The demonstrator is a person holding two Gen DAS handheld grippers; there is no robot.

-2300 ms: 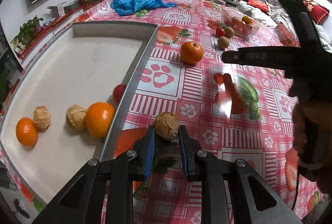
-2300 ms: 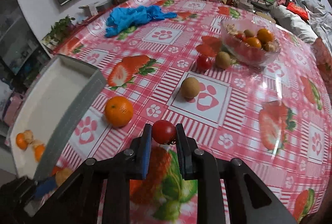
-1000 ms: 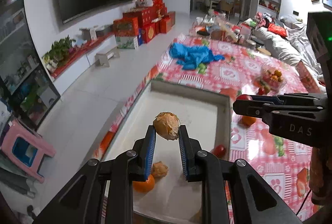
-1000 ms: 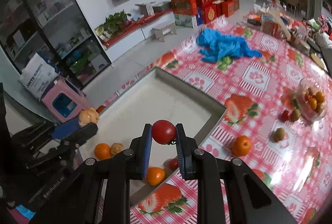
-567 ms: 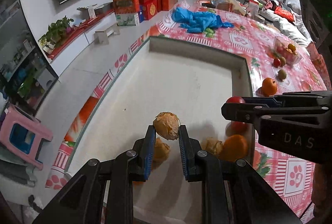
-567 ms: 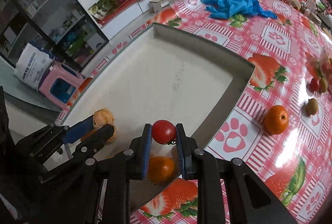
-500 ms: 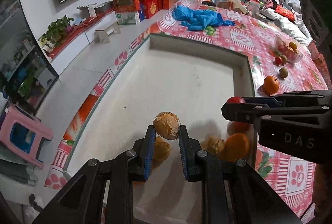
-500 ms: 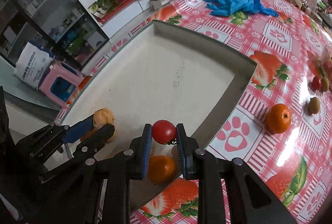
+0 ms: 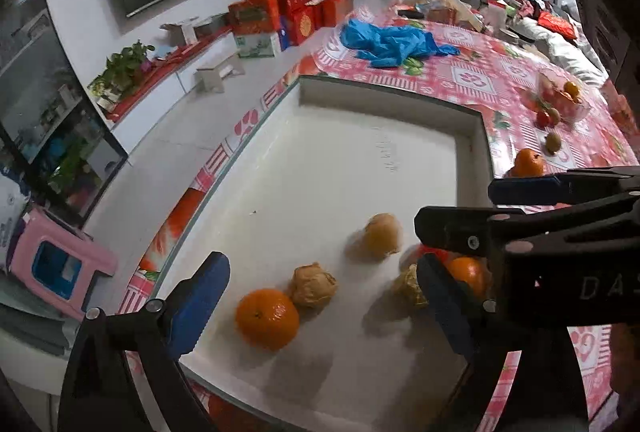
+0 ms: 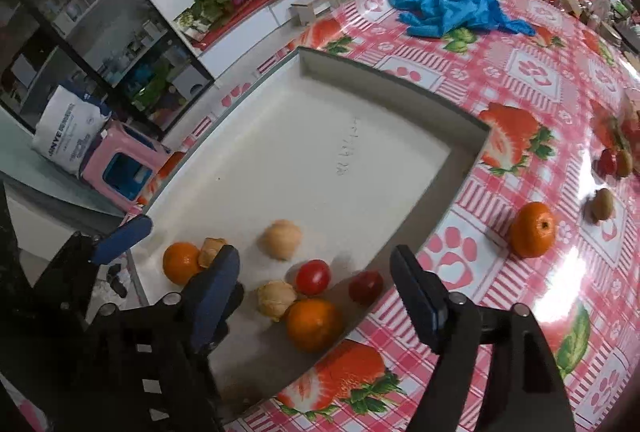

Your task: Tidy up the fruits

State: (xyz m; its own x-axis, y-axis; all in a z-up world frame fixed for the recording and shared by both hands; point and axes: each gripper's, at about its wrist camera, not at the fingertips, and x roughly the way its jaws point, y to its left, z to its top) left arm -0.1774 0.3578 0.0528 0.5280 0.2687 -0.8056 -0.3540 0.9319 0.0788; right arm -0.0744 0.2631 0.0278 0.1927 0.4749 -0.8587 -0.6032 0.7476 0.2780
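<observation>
**Both fruits dropped into the tray**

Both tongs have let go since a second ago: the left tongs (image 9: 320, 296) and right tongs (image 10: 316, 288) are opening, nothing between them. Just below the right pair lies the tomato (image 10: 313, 276); a little beyond, the blurred walnut (image 10: 281, 239) may roll on across the tray (image 10: 464, 167). Farther off on the bench (image 10: 560, 79), an orange (image 10: 533, 230) waits.
</observation>
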